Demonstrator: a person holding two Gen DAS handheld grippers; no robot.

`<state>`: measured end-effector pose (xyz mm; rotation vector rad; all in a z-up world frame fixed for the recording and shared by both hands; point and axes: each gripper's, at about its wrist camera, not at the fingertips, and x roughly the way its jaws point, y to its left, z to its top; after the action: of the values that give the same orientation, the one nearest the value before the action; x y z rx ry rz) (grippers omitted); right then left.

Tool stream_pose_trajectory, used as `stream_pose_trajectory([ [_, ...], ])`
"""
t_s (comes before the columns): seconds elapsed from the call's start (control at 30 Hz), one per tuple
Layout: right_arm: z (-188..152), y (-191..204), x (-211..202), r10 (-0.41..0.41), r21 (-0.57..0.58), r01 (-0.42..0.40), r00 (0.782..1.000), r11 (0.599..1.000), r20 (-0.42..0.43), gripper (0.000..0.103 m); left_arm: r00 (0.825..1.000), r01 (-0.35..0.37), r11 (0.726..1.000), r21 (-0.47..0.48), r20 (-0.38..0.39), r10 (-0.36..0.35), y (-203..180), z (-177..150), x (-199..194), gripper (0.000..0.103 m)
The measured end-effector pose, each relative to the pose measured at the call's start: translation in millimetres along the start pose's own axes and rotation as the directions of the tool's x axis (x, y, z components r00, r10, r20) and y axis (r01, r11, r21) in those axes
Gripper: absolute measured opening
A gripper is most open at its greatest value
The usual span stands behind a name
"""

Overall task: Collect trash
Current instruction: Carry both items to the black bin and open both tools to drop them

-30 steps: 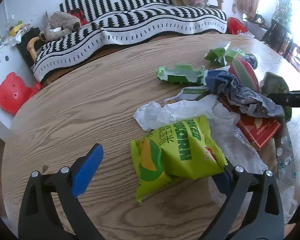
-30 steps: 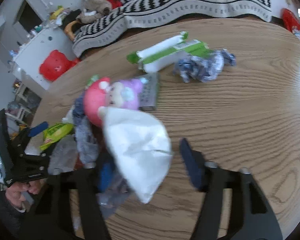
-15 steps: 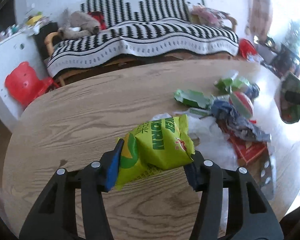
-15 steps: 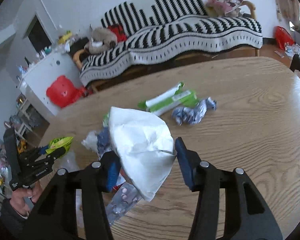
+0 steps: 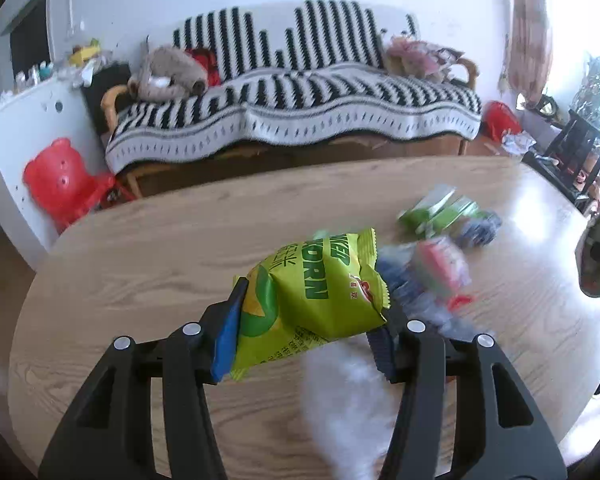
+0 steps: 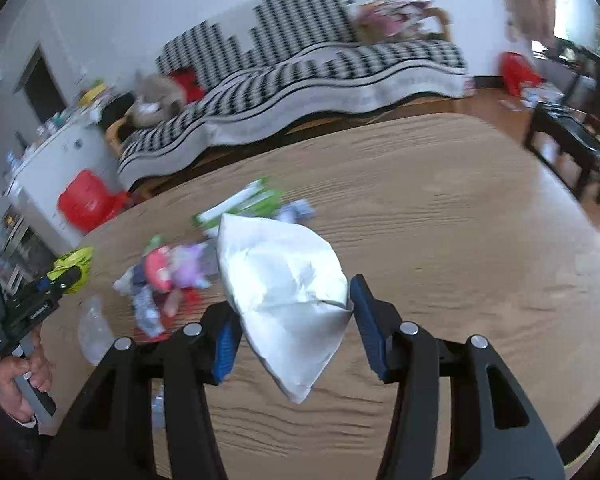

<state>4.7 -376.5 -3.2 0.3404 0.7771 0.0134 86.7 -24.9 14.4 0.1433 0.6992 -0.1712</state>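
Striped sofa (blurred), red stool, wrappers

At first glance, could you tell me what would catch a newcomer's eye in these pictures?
The bright green snack bag stands out, clamped in the left gripper above the wooden table. Next comes the crumpled white wrapper pinched in the right gripper. Behind both, a colourful litter pile lies mid-table, before the black-and-white striped sofa.
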Motion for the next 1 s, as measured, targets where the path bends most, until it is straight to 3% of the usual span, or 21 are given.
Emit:
stream_pose_trajectory([
  [0.13,-4,-49,-45,-0.087,0.041,0.084,0.994,0.996,0.071,0.051,0.997,0.064,0.998,0.014,0.047,-0.064,-53,13,-9,0.053],
  [0.3,-19,-125,-97,-0.213,0.128,0.198,0.971,0.972,0.11,0.051,0.972,0.223,0.965,0.135,0.051,-0.231,-160,13,-21,0.053],
  [0.43,-48,-200,-139,-0.327,0.235,0.298,0.941,0.925,0.092,0.051,0.917,0.388,0.893,0.228,-0.002,-0.398,-262,-2,-33,0.053],
  [0.53,-74,-257,-162,-0.394,0.319,0.36,0.918,0.877,0.047,0.051,0.861,0.5,0.813,0.299,-0.076,-0.502,-341,-27,-43,0.053],
  [0.6,-92,-292,-174,-0.424,0.37,0.392,0.906,0.842,0.005,0.051,0.805,0.587,0.737,0.335,-0.148,-0.574,-399,-48,-49,0.053],
  [0.77,-138,-364,-193,-0.429,0.473,0.428,0.896,0.77,-0.112,0.051,0.692,0.72,0.596,0.355,-0.311,-0.651,-497,-99,-51,0.053],
  [0.87,-160,-398,-194,-0.419,0.514,0.445,0.891,0.733,-0.173,0.051,0.668,0.742,0.54,0.398,-0.37,-0.645,-542,-130,-45,0.047],
  [0.93,-169,-409,-194,-0.422,0.525,0.46,0.884,0.716,-0.199,0.051,0.663,0.748,0.541,0.384,-0.384,-0.643,-558,-142,-40,0.047],
  [1.0,-174,-414,-191,-0.417,0.533,0.463,0.883,0.708,-0.213,0.051,0.649,0.759,0.519,0.393,-0.401,-0.647,-572,-147,-41,0.045],
])
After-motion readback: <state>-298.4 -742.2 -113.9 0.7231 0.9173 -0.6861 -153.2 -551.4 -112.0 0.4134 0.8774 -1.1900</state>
